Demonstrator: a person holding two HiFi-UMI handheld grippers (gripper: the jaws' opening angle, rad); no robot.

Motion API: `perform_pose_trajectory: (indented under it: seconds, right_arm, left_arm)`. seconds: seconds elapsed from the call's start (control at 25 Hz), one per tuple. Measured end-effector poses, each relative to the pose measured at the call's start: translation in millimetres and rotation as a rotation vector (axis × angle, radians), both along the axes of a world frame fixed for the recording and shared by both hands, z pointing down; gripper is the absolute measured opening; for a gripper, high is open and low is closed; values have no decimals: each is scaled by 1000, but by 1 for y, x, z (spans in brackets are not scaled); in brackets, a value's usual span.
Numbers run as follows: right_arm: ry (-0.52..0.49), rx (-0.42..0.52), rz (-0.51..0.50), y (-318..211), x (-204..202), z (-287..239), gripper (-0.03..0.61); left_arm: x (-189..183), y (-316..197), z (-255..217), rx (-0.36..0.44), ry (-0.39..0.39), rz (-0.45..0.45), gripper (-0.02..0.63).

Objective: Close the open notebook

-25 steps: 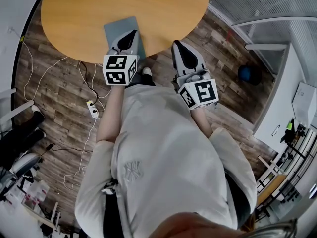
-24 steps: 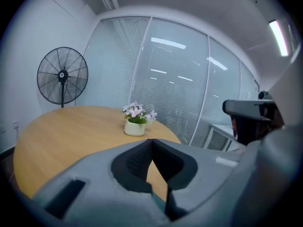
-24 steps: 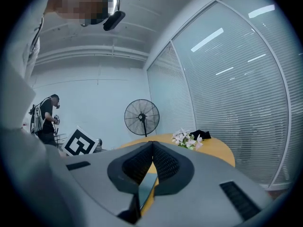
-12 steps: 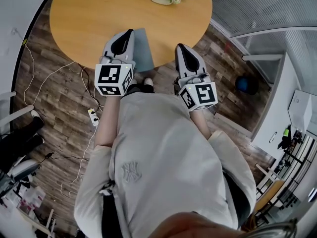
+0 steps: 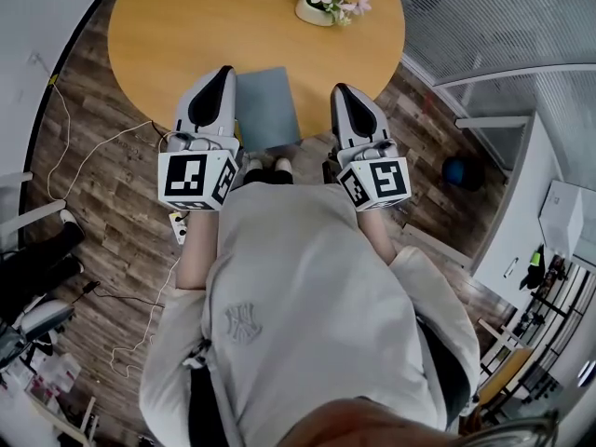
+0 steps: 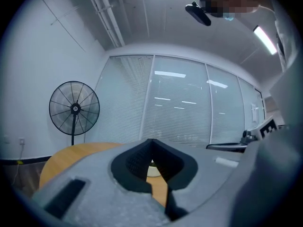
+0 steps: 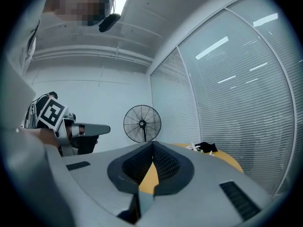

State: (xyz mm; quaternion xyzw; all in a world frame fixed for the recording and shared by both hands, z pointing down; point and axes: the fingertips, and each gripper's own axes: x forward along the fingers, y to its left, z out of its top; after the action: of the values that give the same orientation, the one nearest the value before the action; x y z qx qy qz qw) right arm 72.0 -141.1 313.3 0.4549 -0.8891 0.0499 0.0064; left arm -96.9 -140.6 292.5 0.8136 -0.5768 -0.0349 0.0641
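1 closed notebook [image 5: 266,108] laid on 1 round surface [image 5: 177,26], flanked by left gripper [image 5: 223,71] and right gripper [image 5: 339,88], both sets of jaws clenched empty, 1 flowerpot [image 5: 321,6] beyond.

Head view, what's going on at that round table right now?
A person stands at the round wooden table with a gripper in each hand. The grey notebook lies flat near the table's near edge and looks closed. The left gripper and right gripper are held level on either side of it, both shut and empty, apparently clear of it. A flower pot sits at the far edge.
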Motion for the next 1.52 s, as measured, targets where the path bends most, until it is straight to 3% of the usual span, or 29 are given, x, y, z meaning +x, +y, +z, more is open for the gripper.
perform_pose_trajectory:
  seconds: [0.48,1.0,1.52]
  right_arm:
    - [-11,26,25,-10,-7,-17,-6]
    - [27,-9,36,1,-5,-10,-6]
    - [57,-42,31,3,-6,-1,-8]
  left_arm:
    - [-42,33,-3,-21,52,-100,14]
    - [-29,34,14,-69,86,-66,15]
    - [-27,25,27,-95,12,-56,15]
